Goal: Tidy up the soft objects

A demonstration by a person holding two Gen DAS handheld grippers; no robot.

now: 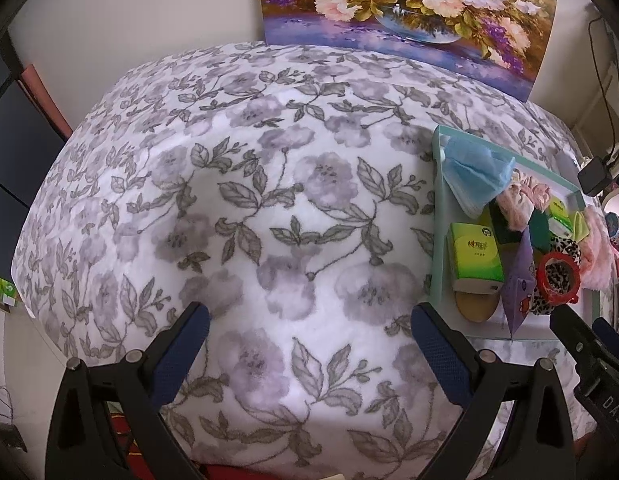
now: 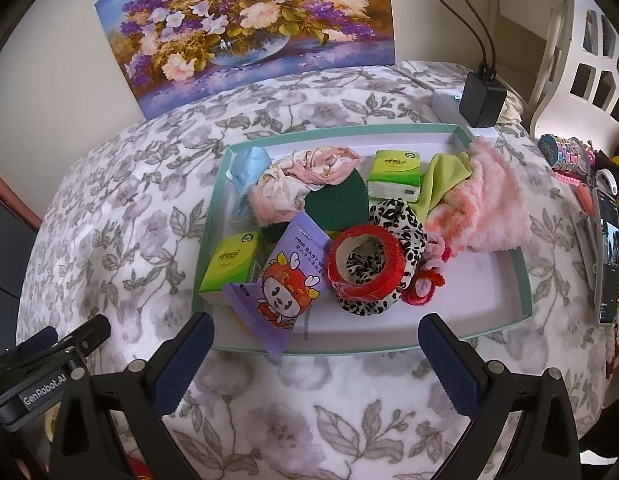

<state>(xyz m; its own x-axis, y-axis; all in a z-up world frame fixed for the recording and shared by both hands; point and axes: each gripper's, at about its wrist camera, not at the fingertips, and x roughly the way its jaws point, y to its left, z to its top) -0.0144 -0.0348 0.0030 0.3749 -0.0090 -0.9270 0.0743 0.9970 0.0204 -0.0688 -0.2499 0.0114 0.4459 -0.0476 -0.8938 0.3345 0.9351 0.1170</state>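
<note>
Floral blanket [image 1: 269, 208] covers the surface, flower painting [image 2: 249, 24] at far wall. Teal tray [image 2: 527, 280] on right side holds the soft pile: blue mask [image 1: 475, 176], pink fluffy cloth [image 2: 485, 208], leopard scrunchie [image 2: 393, 216], tissue packs [image 2: 394, 176], wipes pouch [image 2: 285, 276], red tape roll [image 2: 365, 264]. Left gripper [image 1: 309, 340] and right gripper [image 2: 315, 348] both spread wide, holding nothing. All light and limp; pinch cloth at a bunched fold, packs across the sides.
</note>
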